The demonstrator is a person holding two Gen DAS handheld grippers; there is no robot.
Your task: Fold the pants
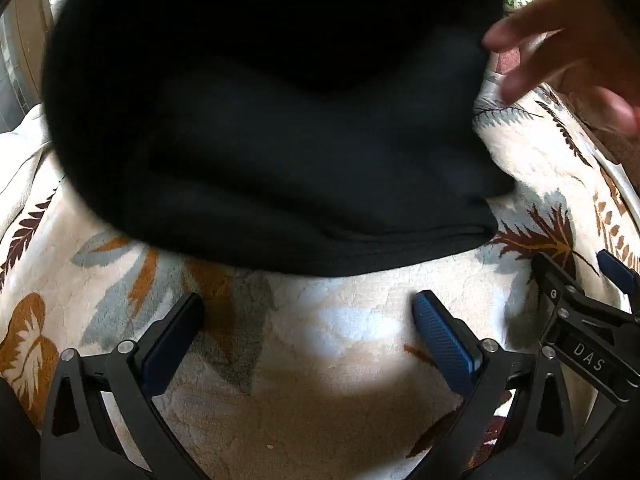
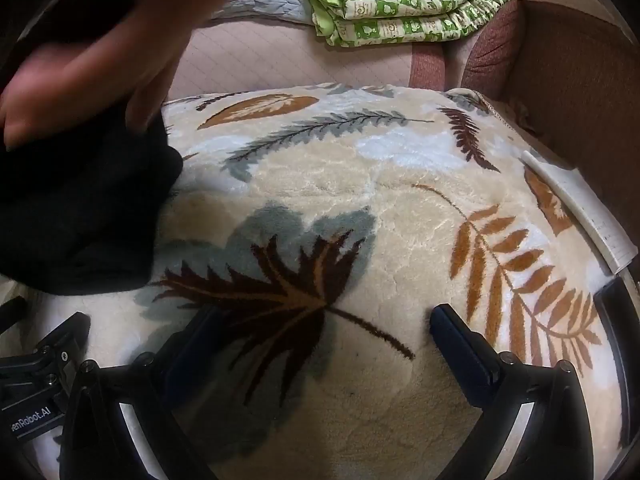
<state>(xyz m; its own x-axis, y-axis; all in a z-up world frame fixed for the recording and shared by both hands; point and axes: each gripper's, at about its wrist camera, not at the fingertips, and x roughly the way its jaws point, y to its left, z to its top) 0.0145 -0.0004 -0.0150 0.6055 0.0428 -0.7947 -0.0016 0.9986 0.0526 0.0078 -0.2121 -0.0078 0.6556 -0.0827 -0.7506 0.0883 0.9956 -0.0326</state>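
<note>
Black pants (image 1: 304, 152) lie bunched in folded layers on the leaf-print fleece blanket (image 1: 352, 344), hemmed edge toward the left gripper (image 1: 308, 332). Left gripper: fingers spread wide, nothing between them, just short of the pants' edge over the blanket. Right gripper (image 2: 324, 340): also spread wide, empty, over the blanket's dark brown leaf, pants off to its left. A bare hand (image 1: 560, 48) touches the pants at their far right edge. A green patterned quilt (image 2: 400, 4) lies folded beyond the blanket.
</note>
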